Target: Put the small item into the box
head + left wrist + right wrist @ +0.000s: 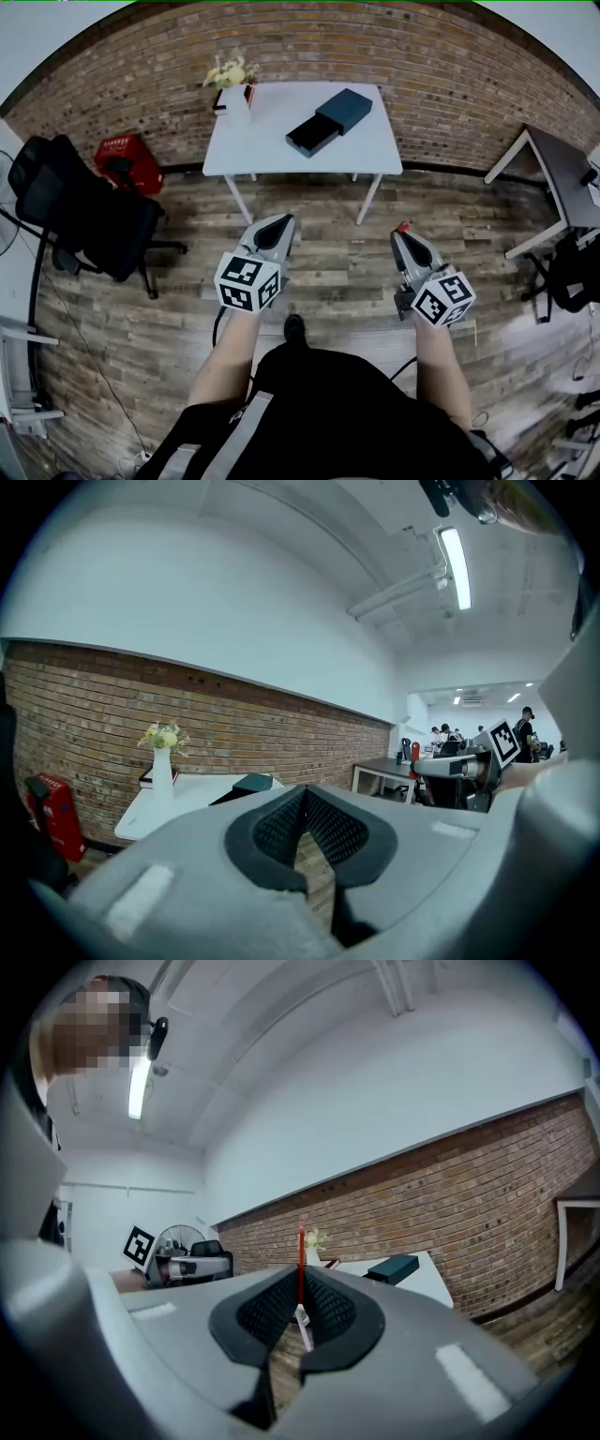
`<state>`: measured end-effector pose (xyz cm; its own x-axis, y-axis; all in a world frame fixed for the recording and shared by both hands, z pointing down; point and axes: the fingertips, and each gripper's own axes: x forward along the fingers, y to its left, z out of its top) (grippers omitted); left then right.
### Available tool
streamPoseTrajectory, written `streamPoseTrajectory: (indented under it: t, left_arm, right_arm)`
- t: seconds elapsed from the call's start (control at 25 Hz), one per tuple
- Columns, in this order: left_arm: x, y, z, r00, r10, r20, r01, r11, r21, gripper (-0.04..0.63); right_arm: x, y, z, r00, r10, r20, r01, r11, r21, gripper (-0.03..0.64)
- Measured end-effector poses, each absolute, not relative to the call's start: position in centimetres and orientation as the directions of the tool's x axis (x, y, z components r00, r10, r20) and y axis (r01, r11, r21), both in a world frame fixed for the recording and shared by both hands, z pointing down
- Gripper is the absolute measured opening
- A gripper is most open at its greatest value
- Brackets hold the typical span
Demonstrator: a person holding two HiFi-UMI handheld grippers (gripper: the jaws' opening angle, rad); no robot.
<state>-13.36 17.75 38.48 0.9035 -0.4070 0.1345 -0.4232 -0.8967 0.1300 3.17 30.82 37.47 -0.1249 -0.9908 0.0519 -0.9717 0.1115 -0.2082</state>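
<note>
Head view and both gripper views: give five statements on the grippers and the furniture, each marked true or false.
1. The right gripper is shut on a thin red item. True.
2. The left gripper holds something too. False: its jaws meet on nothing.
3. The vase of flowers stands on the white table. True.
4. The dark box lies on the floor. False: it lies on the table.
5. The black office chair stands left of the table. True.
</note>
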Motion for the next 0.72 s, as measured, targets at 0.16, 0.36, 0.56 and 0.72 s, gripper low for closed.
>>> streamPoseTrajectory:
  t: [0.16,0.36,0.56,0.72]
  left_arm:
    - [-12.8,13.0,38.8,0.909,-0.393,0.142,-0.411,-0.901,0.138,0.008]
    - [-12.8,7.3,39.2,0.910,-0.394,0.131,-0.411,-0.897,0.159,0.008]
    - [-13.7,2.7,39.6,0.911,-0.390,0.135,-0.409,-0.896,0.174,0.008]
    - [-14.0,0.4,39.7,0.910,-0.391,0.136,-0.410,-0.894,0.179,0.008]
  right_arm:
    - [3.3,25.8,37.4,-0.128,-0.989,0.067,-0.971,0.111,-0.210,0.014]
    - [3.3,20.3,37.8,-0.132,-0.987,0.097,-0.972,0.109,-0.206,0.014]
    - [3.2,15.5,37.3,-0.115,-0.989,0.096,-0.975,0.094,-0.203,0.014]
    - [3.1,12.8,37.0,-0.118,-0.988,0.095,-0.975,0.097,-0.201,0.014]
